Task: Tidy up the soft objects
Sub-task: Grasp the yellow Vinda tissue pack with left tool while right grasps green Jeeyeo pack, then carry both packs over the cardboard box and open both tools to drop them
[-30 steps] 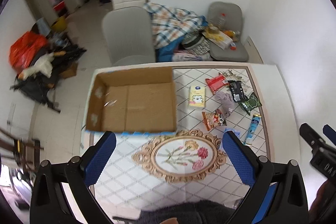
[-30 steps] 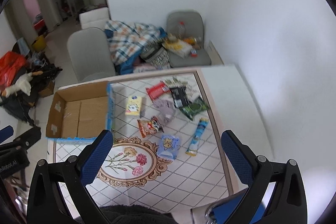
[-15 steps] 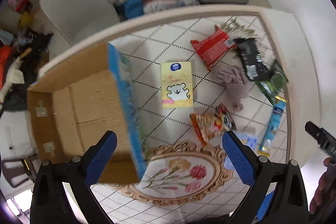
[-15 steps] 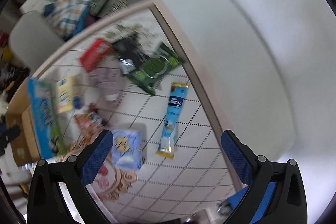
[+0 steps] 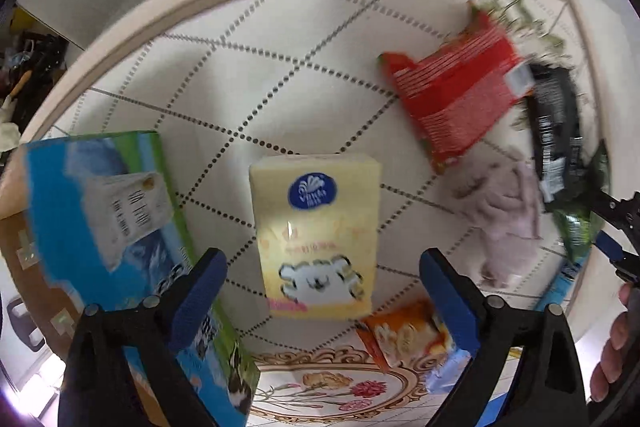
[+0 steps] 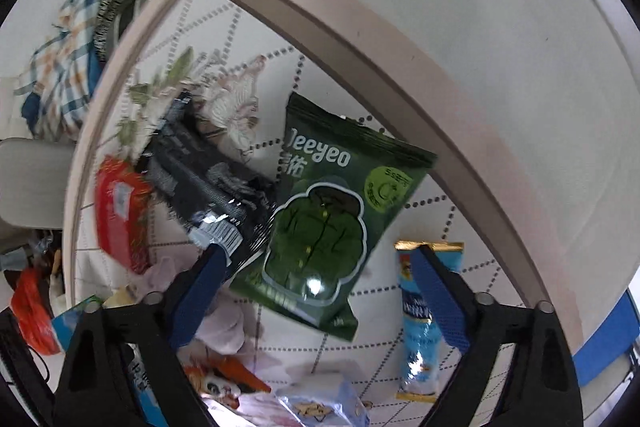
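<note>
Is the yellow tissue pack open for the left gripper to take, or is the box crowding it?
Probably yes: the left gripper is open above the yellow tissue pack, nothing on top. The box wall stands close beside its left finger.

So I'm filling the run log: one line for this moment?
left hand-held gripper: closing, astride yellow tissue pack, no contact | right hand-held gripper: closing over green snack bag

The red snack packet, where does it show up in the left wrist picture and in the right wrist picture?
Left wrist view: the red snack packet lies upper right, on the table, beyond and right of the yellow tissue pack.
Right wrist view: the same packet sits at the far left, blurred.
Shared landmark: the black packet, which lies next to the red one in both views.
</note>
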Tool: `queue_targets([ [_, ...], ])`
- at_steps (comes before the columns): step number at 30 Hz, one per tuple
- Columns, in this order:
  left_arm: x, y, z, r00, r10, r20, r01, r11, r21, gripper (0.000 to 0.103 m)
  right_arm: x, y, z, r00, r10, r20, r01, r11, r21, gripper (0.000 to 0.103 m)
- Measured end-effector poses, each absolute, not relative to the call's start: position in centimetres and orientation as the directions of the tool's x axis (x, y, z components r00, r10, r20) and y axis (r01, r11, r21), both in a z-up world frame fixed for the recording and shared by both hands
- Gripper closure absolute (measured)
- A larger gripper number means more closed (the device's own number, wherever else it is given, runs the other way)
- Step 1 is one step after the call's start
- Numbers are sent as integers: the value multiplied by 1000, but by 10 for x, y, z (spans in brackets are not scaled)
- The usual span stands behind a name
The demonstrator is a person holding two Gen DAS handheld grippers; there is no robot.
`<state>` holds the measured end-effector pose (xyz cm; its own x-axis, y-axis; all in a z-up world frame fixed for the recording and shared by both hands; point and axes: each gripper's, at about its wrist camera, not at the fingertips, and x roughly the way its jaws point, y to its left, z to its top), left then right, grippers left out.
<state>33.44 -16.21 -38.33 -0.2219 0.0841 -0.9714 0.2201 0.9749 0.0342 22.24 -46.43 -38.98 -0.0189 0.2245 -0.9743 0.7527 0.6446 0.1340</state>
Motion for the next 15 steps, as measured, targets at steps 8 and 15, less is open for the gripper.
queue_targets([
  [8, 322, -159, -410, -258, 103, -961, 262, 965, 33, 42, 221, -462, -408, -27, 239, -971, 755, 641, 137, 63],
  [15, 305, -158, -358, -169, 34, -985, 240, 971, -8, 42, 207, -441, -376, 16, 229, -973, 697, 695, 175, 68],
])
